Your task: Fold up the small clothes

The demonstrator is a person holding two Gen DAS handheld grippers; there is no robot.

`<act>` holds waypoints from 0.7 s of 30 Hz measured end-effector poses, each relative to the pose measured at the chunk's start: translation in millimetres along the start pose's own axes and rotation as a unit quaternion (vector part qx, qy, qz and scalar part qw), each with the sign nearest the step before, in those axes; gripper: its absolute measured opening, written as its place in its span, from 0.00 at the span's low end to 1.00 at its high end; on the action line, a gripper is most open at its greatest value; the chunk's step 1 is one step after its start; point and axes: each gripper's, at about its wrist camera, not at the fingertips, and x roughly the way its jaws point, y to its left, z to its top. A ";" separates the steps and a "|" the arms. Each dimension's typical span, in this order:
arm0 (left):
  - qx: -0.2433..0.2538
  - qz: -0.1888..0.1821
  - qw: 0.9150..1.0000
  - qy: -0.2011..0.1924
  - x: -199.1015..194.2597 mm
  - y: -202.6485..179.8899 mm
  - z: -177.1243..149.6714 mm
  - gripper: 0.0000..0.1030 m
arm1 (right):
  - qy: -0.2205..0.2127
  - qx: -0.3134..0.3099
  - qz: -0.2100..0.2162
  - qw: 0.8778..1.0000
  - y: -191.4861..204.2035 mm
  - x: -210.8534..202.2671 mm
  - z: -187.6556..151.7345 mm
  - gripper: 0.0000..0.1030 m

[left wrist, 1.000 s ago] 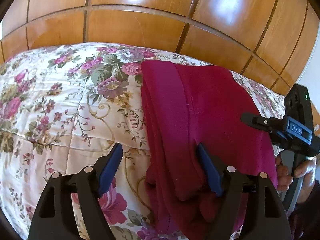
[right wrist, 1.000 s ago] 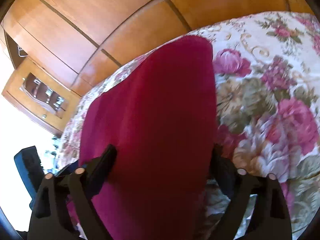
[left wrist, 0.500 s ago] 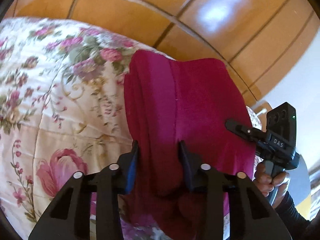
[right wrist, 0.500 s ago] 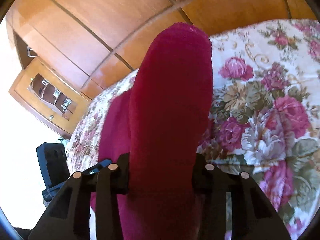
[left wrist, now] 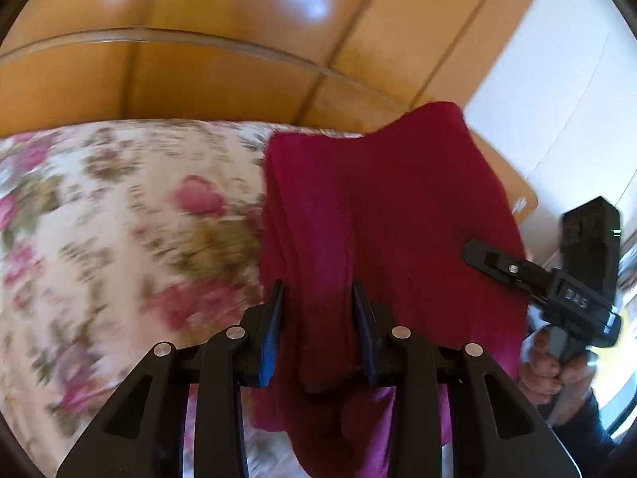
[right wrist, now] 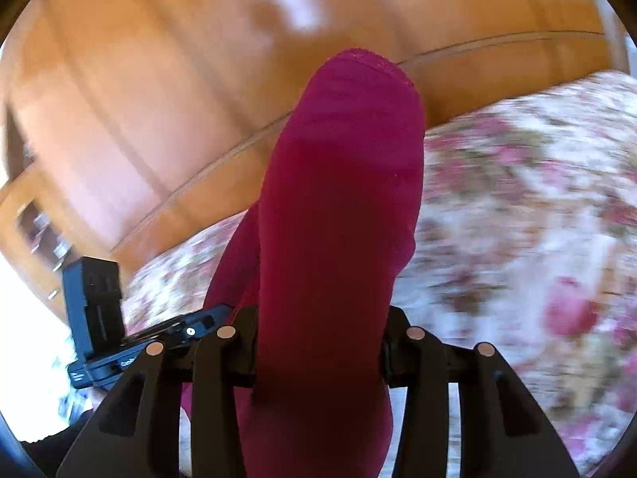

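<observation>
A dark red garment (left wrist: 382, 223) hangs lifted off the floral bedspread (left wrist: 119, 239). My left gripper (left wrist: 318, 310) is shut on its near left edge; the blue pads press the cloth between them. My right gripper (right wrist: 318, 342) is shut on the other end of the garment (right wrist: 342, 207), which rises in a tall fold ahead of the jaws and hides the pads. The right gripper also shows in the left wrist view (left wrist: 557, 290), at the garment's right edge. The left gripper shows at the lower left of the right wrist view (right wrist: 119, 334).
A glossy wooden headboard (left wrist: 179, 40) stands behind the bed. A white wall (left wrist: 557, 99) is to the right. A wooden cabinet (right wrist: 36, 223) stands at far left in the right wrist view. The floral bedspread (right wrist: 537, 219) spreads out to the right.
Both grippers went from open to shut on the garment and have lifted it off the bed. Both views now tilt up and are blurred by motion.
</observation>
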 end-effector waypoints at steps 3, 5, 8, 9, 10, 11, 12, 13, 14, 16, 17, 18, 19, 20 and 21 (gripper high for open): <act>0.052 0.072 0.994 0.063 55.3 -21.4 -2.6 0.33 | 0.047 0.025 -0.069 0.996 -40.3 15.6 -15.7 0.46; 0.059 0.099 0.991 0.067 68.7 -23.8 -10.4 0.46 | 0.060 0.035 -0.079 0.994 -59.6 27.5 -33.7 0.51; 0.072 0.122 0.988 0.059 70.6 -24.2 -9.0 0.56 | 0.035 0.056 -0.077 0.995 -71.9 23.1 -39.7 0.68; 0.067 0.118 0.989 0.062 69.9 -20.9 -6.8 0.56 | 0.031 0.055 -0.084 0.994 -69.7 23.5 -38.7 0.71; 0.062 0.115 0.989 0.064 69.1 -20.1 -4.4 0.56 | 0.030 0.047 -0.091 0.994 -66.1 20.9 -37.1 0.71; 0.055 0.113 0.990 0.064 59.5 -24.4 -5.0 0.56 | 0.029 0.036 -0.102 0.994 -59.8 19.3 -34.1 0.71; 0.050 0.111 0.991 0.061 55.7 -23.6 -3.8 0.56 | 0.023 0.011 -0.123 0.992 -53.8 15.6 -28.0 0.71; 0.040 0.109 0.992 0.054 48.0 -23.8 -1.8 0.56 | 0.015 -0.008 -0.139 0.990 -45.8 9.0 -26.5 0.72; 0.034 0.108 0.992 0.046 40.8 -24.2 -1.7 0.56 | 0.006 -0.021 -0.150 0.989 -42.0 2.3 -25.1 0.72; 0.017 0.096 0.995 0.026 19.3 -27.7 -3.1 0.58 | -0.023 -0.053 -0.169 0.984 -26.3 -16.5 -22.3 0.72; 0.013 0.090 0.996 0.017 10.7 -31.8 -5.5 0.60 | -0.035 -0.065 -0.174 0.982 -18.5 -25.0 -22.8 0.72; 0.010 0.084 0.996 0.005 2.0 -34.1 -6.6 0.65 | -0.046 -0.076 -0.176 0.980 -10.6 -33.6 -23.0 0.72; 0.012 0.079 0.997 -0.008 -5.6 -37.7 -8.3 0.69 | -0.058 -0.088 -0.174 0.979 -1.8 -42.4 -25.2 0.72; 0.017 0.077 0.997 -0.015 -8.2 -40.6 -9.5 0.69 | -0.065 -0.098 -0.173 0.978 6.6 -48.5 -28.5 0.71; 0.031 0.081 0.996 -0.020 -12.2 -45.9 -12.4 0.69 | -0.068 -0.105 -0.172 0.977 12.7 -51.3 -32.2 0.70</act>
